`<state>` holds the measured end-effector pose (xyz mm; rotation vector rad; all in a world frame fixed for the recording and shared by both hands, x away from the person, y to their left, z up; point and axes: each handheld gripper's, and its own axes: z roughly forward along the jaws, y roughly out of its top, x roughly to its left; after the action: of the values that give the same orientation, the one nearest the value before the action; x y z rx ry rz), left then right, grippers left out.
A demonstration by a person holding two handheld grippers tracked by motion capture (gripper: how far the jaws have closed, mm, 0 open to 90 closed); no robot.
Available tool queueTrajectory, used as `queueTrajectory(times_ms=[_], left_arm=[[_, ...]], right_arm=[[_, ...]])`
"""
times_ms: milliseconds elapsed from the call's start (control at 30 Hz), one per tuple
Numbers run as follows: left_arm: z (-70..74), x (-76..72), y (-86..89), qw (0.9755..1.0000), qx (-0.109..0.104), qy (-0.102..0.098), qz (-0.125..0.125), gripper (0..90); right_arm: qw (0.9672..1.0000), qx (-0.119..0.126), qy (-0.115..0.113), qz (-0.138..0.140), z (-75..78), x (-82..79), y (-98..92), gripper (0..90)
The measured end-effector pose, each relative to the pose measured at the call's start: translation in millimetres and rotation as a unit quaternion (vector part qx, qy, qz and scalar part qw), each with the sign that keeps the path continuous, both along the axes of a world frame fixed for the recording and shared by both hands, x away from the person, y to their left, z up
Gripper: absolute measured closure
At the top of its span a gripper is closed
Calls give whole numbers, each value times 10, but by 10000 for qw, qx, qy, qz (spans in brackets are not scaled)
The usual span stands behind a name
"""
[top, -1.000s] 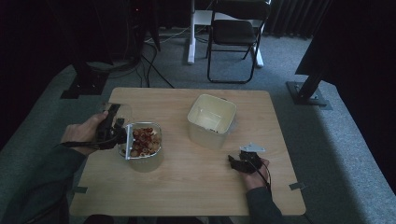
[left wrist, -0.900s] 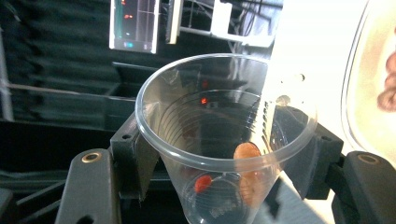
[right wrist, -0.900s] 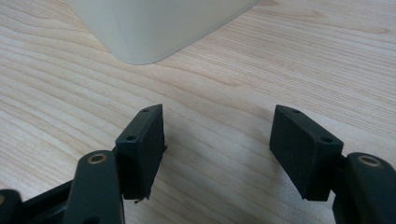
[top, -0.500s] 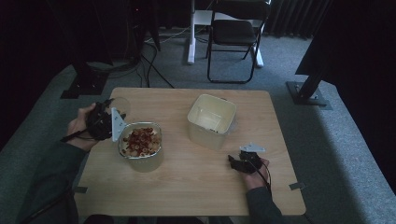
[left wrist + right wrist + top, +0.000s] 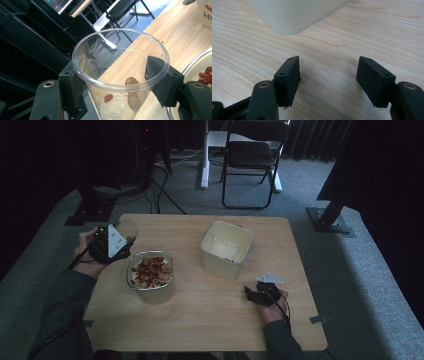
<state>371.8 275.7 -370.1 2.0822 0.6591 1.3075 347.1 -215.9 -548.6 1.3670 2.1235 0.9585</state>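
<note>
L tongs point(image 5: 117, 82) pinch clear cup point(image 5: 120, 75) betw both pads, at surface's point(image 5: 210, 320) left edge, beside metal bowl point(image 5: 150, 275). R tongs point(image 5: 329, 80) spread, empty, just short of cream tub point(image 5: 297, 15).

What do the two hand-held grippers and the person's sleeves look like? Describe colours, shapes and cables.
Both the left gripper and the right gripper are black, each topped by a grey three-cornered plate. Their fingers are flat black blocks with small screw holes, on arms with brass-coloured pivots. A dark cable trails from each. The sleeves are dark grey-green.

High view overhead, facing forward; both tool views close, sharing table point(image 5: 210, 315)
</note>
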Motion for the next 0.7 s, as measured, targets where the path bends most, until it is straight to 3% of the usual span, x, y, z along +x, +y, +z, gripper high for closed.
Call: queueTrajectory(times_ms=[333, 500, 700], left_arm=[[22, 99, -14, 9979, -614, 194, -94, 342], [40, 163, -53, 9953, -904, 300, -168, 341], [58, 265, -104, 9899, -1308, 476, -257, 339]], right_arm=[[10000, -10, 2, 14, 1, -2, -3, 350], [10000, -5, 5, 5, 1, -2, 0, 350], [10000, -16, 6, 10, 2, -5, 0, 350]])
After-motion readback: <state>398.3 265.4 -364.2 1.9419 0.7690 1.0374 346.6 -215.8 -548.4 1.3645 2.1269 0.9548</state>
